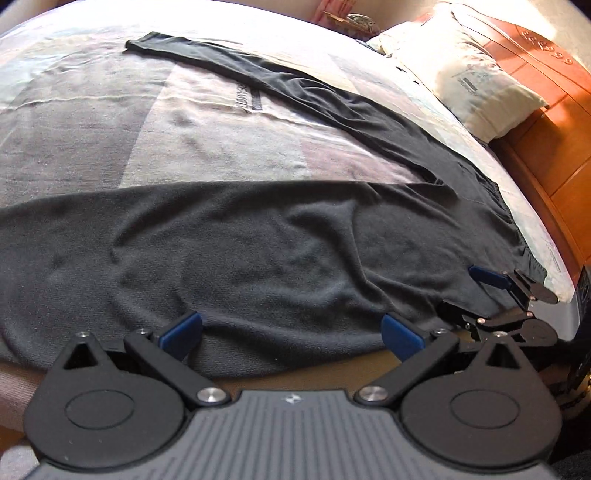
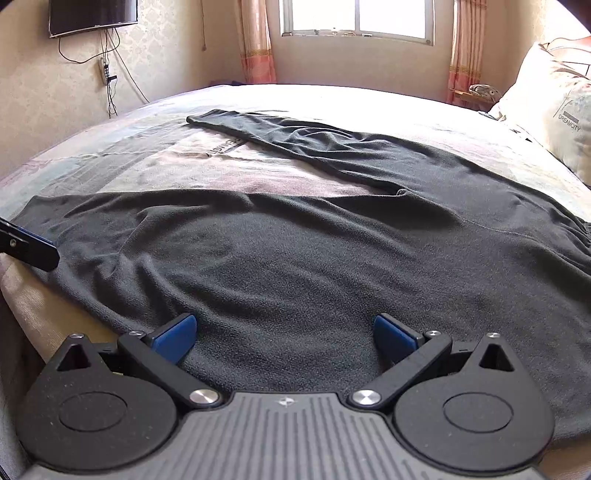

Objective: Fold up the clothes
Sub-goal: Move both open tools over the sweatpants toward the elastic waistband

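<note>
We see the wide bed with its pale patchwork-printed cover (image 2: 110, 162) filling both views, and spread across it lies the pair of dark grey fleece trousers (image 2: 295, 240), the task's garment, flat on the cover with the waistband toward the right and the two legs splayed apart: one leg runs along the near edge of the bed, the other angles away toward the far side, with a wedge of bare cover between them. Only the right wrist view gives us the room behind: the bright window (image 2: 356, 18) flanked by pink-orange curtains (image 2: 256, 40), and the dark wall-mounted flat screen (image 2: 92, 14) with cables hanging under it. The left wrist view instead shows the orange wooden headboard (image 1: 546, 122) behind the cream printed pillow (image 1: 461, 70), which the right view catches only at its edge (image 2: 554, 107). Our left hand-held gripper (image 1: 291, 332) sits low at the near hem of the trouser leg, its blue-padded fingers spread wide with the fabric between them unpinched. Our right hand-held gripper (image 2: 284, 334) is likewise spread wide over the fleece, gripping nothing. The left view also catches that right hand-held gripper (image 1: 509, 295) from the side near the waistband, while the right view shows just a tip of the left one (image 2: 29, 251) at the frame's left edge.
</note>
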`<state>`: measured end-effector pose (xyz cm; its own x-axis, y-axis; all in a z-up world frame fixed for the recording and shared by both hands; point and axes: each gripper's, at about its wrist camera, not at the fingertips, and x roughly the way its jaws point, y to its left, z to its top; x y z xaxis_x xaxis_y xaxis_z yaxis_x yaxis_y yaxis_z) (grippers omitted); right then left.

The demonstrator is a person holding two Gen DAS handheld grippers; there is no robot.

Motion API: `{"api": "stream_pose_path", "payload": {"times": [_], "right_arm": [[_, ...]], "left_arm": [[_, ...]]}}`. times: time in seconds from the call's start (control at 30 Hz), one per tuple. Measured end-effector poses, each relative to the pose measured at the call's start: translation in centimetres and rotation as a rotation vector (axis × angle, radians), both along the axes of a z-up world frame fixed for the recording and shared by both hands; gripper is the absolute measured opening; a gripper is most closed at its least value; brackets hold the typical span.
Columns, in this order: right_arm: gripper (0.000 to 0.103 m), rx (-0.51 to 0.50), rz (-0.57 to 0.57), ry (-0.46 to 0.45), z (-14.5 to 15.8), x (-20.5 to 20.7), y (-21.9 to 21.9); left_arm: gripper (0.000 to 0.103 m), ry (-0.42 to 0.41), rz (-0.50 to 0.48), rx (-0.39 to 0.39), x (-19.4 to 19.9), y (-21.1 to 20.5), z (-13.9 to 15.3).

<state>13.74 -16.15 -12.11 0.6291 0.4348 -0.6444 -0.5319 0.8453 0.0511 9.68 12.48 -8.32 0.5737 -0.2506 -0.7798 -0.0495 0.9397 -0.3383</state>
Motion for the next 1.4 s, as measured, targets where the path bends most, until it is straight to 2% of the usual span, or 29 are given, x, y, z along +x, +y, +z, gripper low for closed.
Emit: {"api": "stream_pose_path", "payload": {"times": [0.1,0.17,0.23,0.27,0.33,0.4,0.5,0.63,0.77,0.8,0.83,0.97,1.03,1.17,1.27,1.4], "right_arm": [[0.103,-0.001,-0.001,0.002,0.0,0.0,0.0],[0.103,-0.006,-0.005,0.002,0.0,0.0,0.1],[0.103,-0.012,-0.011,0.008,0.0,0.1,0.2],[0.103,-0.014,-0.013,0.01,0.0,0.1,0.3],[0.103,-0.015,-0.016,0.011,0.1,0.1,0.3],[0.103,-0.015,-0.019,0.005,0.0,0.0,0.3],[0.103,-0.011,-0.017,-0.008,-0.2,-0.2,0.2],[0.103,-0.011,-0.018,-0.007,-0.1,-0.2,0.3],[0.103,-0.009,-0.025,-0.017,-0.3,-0.3,0.4],[0.103,-0.009,-0.027,-0.018,-0.3,-0.3,0.4],[0.103,-0.009,-0.029,-0.019,-0.3,-0.3,0.4],[0.103,-0.009,-0.037,-0.022,-0.3,-0.4,0.5],[0.103,-0.009,-0.041,-0.024,-0.3,-0.4,0.5],[0.103,-0.009,-0.048,-0.028,-0.3,-0.5,0.5],[0.103,-0.009,-0.053,-0.029,-0.3,-0.4,0.6],[0.103,-0.007,-0.052,-0.041,-0.4,-0.6,0.6]], "left_arm": [[0.102,-0.038,0.051,0.006,-0.3,2.0,0.6],[0.102,-0.002,0.071,-0.002,-0.5,3.3,-0.3],[0.102,0.026,0.06,-0.006,-1.3,3.9,-1.4],[0.102,0.003,0.037,-0.004,-2.0,4.0,-1.5],[0.102,0.01,0.016,-0.009,-2.8,4.4,-1.2],[0.102,-0.02,0.025,-0.009,-3.1,5.2,-0.4],[0.102,-0.055,0.081,0.035,-2.3,7.2,0.8],[0.102,-0.036,0.16,0.068,-0.4,10.9,0.9],[0.102,0.051,0.253,0.052,-0.1,14.6,-1.4],[0.102,0.03,0.254,0.03,-0.8,15.0,-1.6],[0.102,-0.001,0.25,0.006,-1.6,15.4,-1.7],[0.102,-0.013,0.254,-0.036,-3.1,16.5,-1.8],[0.102,-0.005,0.27,-0.034,-2.8,16.9,-1.3],[0.102,-0.065,0.268,-0.019,-1.2,17.6,0.0],[0.102,-0.027,0.291,-0.022,0.6,18.2,-1.0],[0.102,0.007,0.254,0.057,1.2,17.2,-1.5]]}}
